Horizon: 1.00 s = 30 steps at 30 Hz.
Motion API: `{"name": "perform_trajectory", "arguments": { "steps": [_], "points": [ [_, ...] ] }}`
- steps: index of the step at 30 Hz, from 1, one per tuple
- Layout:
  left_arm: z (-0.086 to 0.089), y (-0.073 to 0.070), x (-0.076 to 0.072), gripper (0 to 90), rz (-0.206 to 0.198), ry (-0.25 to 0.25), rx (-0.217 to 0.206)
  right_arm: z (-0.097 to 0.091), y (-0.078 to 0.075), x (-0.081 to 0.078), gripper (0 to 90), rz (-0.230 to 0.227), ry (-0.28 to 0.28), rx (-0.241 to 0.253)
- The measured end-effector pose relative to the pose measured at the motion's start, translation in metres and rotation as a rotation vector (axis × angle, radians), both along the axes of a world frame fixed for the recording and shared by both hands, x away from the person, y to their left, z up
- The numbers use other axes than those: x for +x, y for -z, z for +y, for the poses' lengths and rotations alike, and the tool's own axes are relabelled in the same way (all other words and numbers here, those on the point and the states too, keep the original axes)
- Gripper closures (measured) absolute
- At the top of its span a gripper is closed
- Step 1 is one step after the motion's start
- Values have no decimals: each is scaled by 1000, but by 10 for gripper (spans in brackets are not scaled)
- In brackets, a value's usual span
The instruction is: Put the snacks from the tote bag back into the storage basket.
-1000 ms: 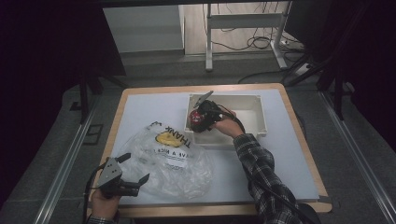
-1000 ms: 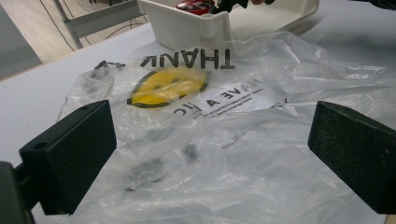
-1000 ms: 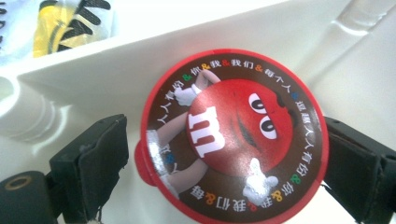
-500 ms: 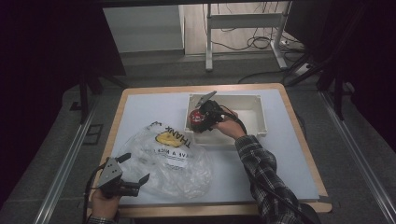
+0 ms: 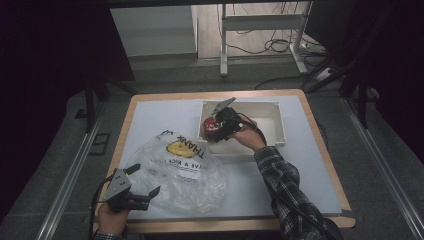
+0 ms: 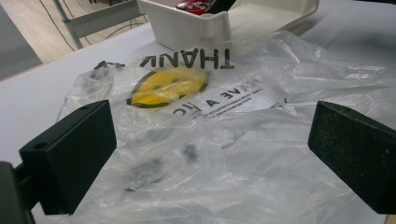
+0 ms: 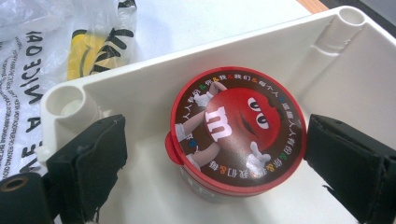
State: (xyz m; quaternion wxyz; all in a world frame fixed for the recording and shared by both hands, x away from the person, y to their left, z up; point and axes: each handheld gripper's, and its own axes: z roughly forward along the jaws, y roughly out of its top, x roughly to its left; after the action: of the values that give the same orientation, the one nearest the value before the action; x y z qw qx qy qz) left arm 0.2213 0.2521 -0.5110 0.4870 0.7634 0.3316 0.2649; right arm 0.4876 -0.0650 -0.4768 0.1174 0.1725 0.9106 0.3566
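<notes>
Left claw (image 5: 148,196) sits at the near left corner of the table (image 5: 150,115), held low in the left hand (image 5: 111,218). Its jaws stand wide apart with nothing between them. In the left gripper view the claw (image 6: 210,154) points across the bag (image 6: 224,140), jaws on either side of crumpled plastic but not pinching it.

Bag (image 5: 182,167) is clear plastic, lying flat and rumpled on the table's near left half, with a yellow smiley and black "THANK" lettering. Its far edge lies just beside the near left corner of the bin (image 5: 277,125).

Bin is white, rectangular and open-topped, on the far middle of the table.

Right claw (image 5: 210,131) reaches into the bin's left end, held by the right hand (image 5: 245,137) with a plaid sleeve (image 5: 287,185) behind it. In the right gripper view the claw (image 7: 215,154) has its jaws apart on either side of the tub (image 7: 236,133). The right jaw is touching or nearly touching the lid rim; the left jaw is clear of it.

Tub (image 5: 211,126) is a small round container with a red M&M's character lid, upright inside the bin in the corner nearest the bag, close to the walls.
</notes>
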Motion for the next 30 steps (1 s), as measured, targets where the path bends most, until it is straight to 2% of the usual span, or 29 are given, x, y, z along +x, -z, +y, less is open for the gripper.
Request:
{"name": "perform_trajectory", "arguments": {
  "steps": [15,30],
  "points": [
    [0,0,0,10,0,0,1,-7,-10,-11,66,-29,0,38],
    [0,0,0,10,-2,-1,1,-11,-13,-26,66,-32,-8,78]
  ]
}}
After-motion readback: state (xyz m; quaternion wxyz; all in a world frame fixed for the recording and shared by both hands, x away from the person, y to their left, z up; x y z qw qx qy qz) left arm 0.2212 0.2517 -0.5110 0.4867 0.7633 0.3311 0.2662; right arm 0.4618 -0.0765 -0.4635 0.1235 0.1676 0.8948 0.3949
